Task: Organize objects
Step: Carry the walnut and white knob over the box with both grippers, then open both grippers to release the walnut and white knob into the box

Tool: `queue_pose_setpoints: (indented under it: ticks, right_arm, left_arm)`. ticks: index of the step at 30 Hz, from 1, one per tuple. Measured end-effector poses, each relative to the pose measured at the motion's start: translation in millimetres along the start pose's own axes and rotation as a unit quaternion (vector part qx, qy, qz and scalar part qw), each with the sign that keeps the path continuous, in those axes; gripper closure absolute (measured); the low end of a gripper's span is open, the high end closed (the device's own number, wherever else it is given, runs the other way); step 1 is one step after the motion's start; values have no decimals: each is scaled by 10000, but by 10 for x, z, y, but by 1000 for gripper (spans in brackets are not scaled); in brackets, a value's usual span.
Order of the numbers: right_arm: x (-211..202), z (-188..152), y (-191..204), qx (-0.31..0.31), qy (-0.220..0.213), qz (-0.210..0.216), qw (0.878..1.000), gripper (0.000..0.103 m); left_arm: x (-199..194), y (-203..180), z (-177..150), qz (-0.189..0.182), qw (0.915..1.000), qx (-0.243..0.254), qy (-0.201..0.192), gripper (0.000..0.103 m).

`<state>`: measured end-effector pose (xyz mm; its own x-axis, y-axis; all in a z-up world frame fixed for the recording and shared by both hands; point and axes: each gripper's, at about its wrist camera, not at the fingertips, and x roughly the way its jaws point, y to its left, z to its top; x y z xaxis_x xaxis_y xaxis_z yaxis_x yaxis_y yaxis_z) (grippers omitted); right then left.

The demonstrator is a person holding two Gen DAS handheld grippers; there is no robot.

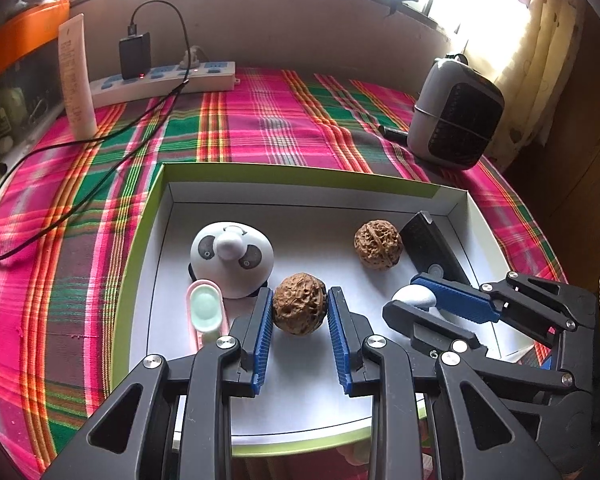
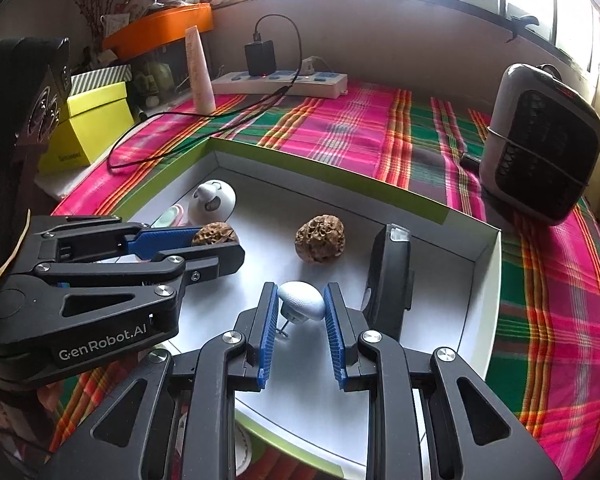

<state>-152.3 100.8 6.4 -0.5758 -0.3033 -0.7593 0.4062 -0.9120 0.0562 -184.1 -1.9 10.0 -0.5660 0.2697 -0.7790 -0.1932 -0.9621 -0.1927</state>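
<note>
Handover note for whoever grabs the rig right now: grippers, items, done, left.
Left gripper: shut on a brown wrinkled walnut, low inside the white cardboard tray with green rim.
Right gripper: shut on a small white egg-shaped plug-in light, also inside the tray.
Resting in the tray: second brown walnut, white panda-faced dome, pink-and-mint oval case, black flat remote-like device.
Done: all six items are within the tray.
Left: both held pieces not yet released; the final arrangement can't be told from here.
</note>
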Motion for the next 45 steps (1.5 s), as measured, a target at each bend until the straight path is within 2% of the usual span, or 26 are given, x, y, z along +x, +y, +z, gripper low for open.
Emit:
queue_pose_setpoints:
  ticks: [18, 23, 28, 45]
  right_arm:
    - [20, -16, 43, -96, 80, -93, 9999, 78]
    - [-1, -19, 49, -91, 67, -112, 9999, 78]
    - [-36, -20, 42, -48, 29, -94, 9999, 61]
    - [-284, -83, 71, 8, -184, -205, 9996, 61]
  left_arm:
    - [-16, 10, -17, 5, 10000, -33, -8, 77]
    - [-52, 5, -1, -31, 10000, -17, -54, 72]
    - [-92, 0, -4, -57, 9999, -12, -84, 71]
    - [-403, 17, -107, -66, 9994, -120, -321, 67]
